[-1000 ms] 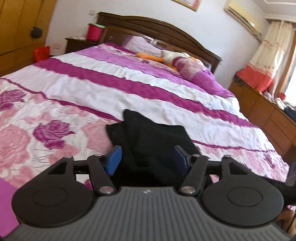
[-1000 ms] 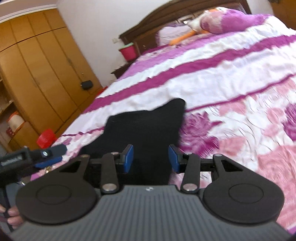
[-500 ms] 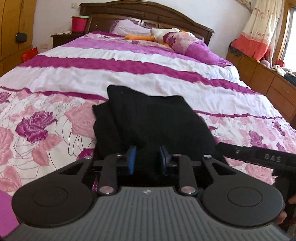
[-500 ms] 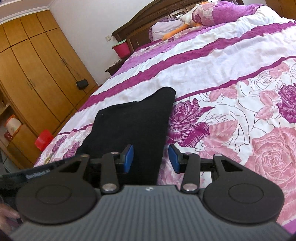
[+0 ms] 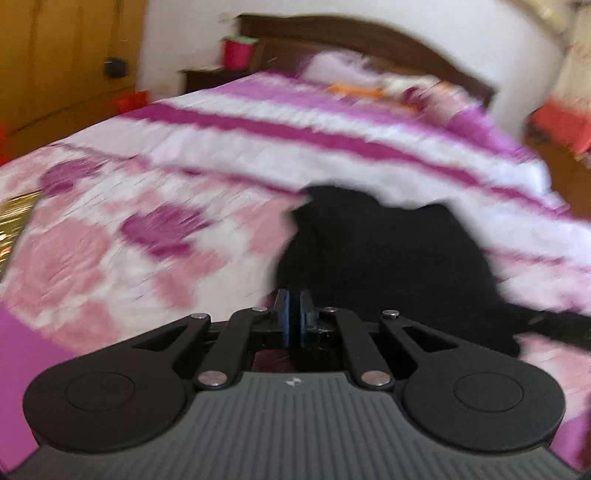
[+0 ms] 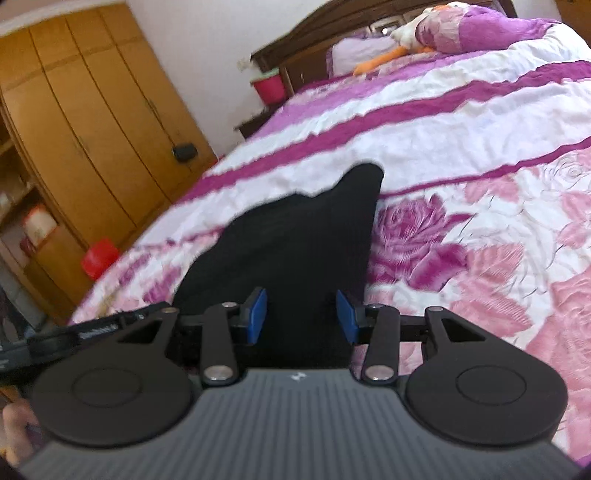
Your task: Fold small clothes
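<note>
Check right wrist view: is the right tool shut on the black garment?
No. The right tool is open, its blue pads spread apart with the black garment lying between them.

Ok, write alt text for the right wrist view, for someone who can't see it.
The right gripper is open, its blue fingers apart over the near end of a black garment lying on a bed with a pink-and-purple floral quilt. A wooden wardrobe stands at left, pillows by the headboard.

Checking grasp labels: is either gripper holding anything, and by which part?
The left gripper is shut, apparently on the black fabric garment's near edge. The right gripper is open, holding nothing.
</note>
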Tool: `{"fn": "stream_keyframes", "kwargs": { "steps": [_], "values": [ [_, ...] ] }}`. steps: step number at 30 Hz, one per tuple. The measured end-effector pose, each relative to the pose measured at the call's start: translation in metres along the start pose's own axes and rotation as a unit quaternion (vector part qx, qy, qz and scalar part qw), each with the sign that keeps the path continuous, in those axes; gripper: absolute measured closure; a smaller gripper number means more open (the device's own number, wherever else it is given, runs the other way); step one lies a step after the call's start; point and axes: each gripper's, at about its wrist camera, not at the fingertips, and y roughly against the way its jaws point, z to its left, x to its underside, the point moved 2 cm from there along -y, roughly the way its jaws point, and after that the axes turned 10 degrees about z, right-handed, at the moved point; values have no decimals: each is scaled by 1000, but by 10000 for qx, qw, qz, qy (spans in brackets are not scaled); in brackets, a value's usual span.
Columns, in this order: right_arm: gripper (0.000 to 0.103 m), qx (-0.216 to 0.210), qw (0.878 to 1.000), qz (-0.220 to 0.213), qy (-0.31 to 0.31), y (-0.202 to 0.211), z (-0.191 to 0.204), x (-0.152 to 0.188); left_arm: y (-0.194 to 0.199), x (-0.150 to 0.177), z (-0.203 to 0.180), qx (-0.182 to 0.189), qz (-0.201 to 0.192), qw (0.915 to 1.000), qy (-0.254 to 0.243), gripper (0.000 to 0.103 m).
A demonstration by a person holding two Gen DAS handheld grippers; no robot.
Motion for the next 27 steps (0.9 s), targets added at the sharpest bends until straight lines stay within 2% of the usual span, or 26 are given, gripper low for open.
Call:
{"fn": "stream_keyframes", "kwargs": {
  "steps": [1, 3, 8, 12, 13, 15, 17, 18, 20, 25, 27],
  "values": [
    [58, 58, 10000, 20, 49, -4, 2, 2, -7, 5, 4, -152, 138, 9998, 11, 97],
    [58, 154, 9996, 60, 237, -10, 4, 6, -16, 12, 18, 47, 359, 9989, 300, 97],
    [58, 93, 9996, 97, 231, -9, 1, 5, -1, 2, 31, 333, 138, 9982, 480, 96],
    [57, 23, 9999, -2, 159, -1, 0, 3, 17, -9, 23, 702, -14, 9964, 471, 95],
    [57, -36, 9999, -64, 109, 2, -1, 1, 22, -13, 19, 788, -25, 9959, 455, 90],
    [57, -125, 9997, -197, 16, 8, -5, -2, 29, -17, 14, 944, -52, 9943, 485, 72],
    [57, -81, 9993, -341, -98, 13, -9, -7, 32, -22, 10, 956, -187, 9935, 582, 31],
    [50, -15, 9991, -395, -169, 15, -12, -9, 32, -25, 8, 978, -262, 9931, 587, 25],
    [39, 68, 9980, -488, -389, 16, -21, -12, 28, -31, 3, 1147, -273, 9916, 531, 21],
    [39, -177, 9939, -384, -1018, 7, -43, -14, -6, -44, -7, 1607, 190, 9847, 644, 21],
    [39, -268, 9925, -288, -1154, 0, -48, -13, -19, -45, -10, 1552, 313, 9852, 651, 21]
  ]
}}
